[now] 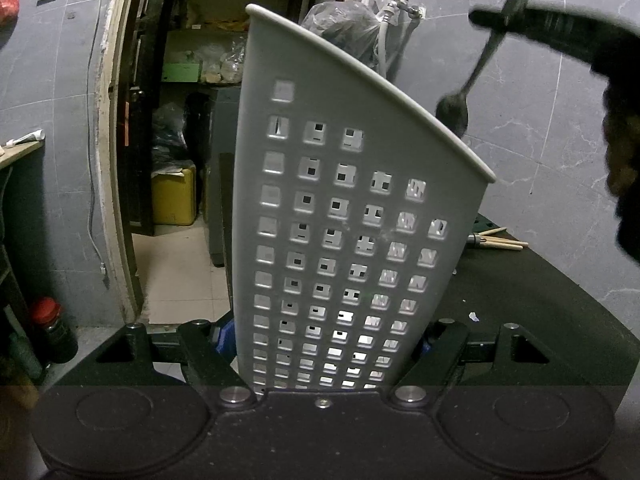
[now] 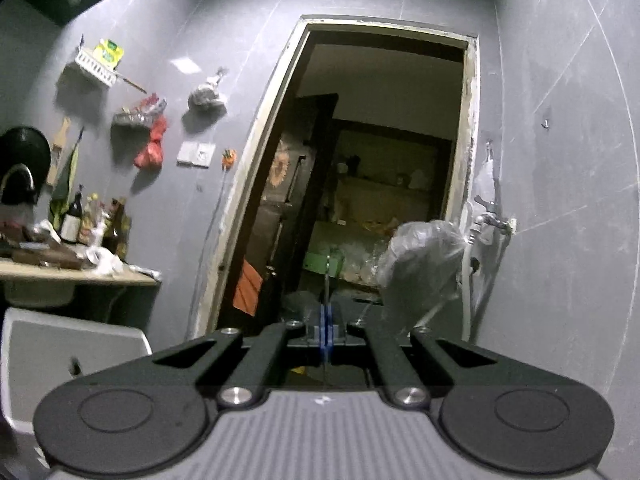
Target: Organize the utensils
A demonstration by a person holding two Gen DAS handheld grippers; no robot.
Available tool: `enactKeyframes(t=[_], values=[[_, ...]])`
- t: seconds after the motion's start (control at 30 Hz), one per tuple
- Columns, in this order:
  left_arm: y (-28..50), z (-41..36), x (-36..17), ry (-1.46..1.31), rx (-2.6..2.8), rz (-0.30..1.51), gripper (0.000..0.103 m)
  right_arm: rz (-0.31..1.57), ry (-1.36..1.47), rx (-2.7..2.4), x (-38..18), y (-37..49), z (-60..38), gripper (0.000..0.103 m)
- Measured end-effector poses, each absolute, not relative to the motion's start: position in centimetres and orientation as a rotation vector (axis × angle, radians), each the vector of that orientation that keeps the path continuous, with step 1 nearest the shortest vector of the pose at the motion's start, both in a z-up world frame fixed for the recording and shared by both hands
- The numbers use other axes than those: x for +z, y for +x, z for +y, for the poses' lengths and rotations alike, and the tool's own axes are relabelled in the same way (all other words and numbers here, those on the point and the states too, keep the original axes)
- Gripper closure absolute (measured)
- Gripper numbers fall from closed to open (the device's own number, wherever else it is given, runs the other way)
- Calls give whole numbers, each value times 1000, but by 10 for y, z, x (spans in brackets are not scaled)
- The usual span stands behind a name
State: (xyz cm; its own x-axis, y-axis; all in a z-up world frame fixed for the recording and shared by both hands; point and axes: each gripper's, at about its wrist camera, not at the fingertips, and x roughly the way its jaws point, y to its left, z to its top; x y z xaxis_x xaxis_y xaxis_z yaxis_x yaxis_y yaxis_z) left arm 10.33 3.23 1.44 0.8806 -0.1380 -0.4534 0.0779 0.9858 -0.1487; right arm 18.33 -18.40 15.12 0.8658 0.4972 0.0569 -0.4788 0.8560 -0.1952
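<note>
My left gripper [image 1: 324, 344] is shut on a grey perforated utensil holder [image 1: 344, 208] and holds it upright at the edge of a dark table [image 1: 520, 304]. My right gripper [image 1: 516, 4] shows at the top right of the left wrist view, shut on a metal spoon [image 1: 454, 110] that hangs bowl-down just above the holder's rim. In the right wrist view the right gripper [image 2: 326, 330] pinches the spoon's thin handle [image 2: 327, 284] between its blue pads. The holder's rim [image 2: 80, 328] shows at the lower left there.
Wooden-handled utensils [image 1: 500, 242] lie on the table behind the holder. An open doorway [image 2: 360, 180] leads to a storeroom. A tap with a hose [image 1: 400, 4] and a plastic-wrapped object [image 1: 344, 28] stand behind. A cluttered counter [image 2: 80, 276] is at left.
</note>
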Motion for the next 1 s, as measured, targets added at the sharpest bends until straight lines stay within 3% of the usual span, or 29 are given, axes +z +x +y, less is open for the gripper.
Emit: enactKeyframes(t=[0.37, 0.6, 1.0], values=[[104, 32, 14, -128, -111, 481, 25, -90, 88, 826, 207, 168, -195, 101], [104, 30, 14, -129, -112, 479, 25, 75, 151, 975, 190, 182, -184, 101], [103, 30, 12, -130, -111, 476, 25, 163, 12, 931, 140, 189, -151, 101]])
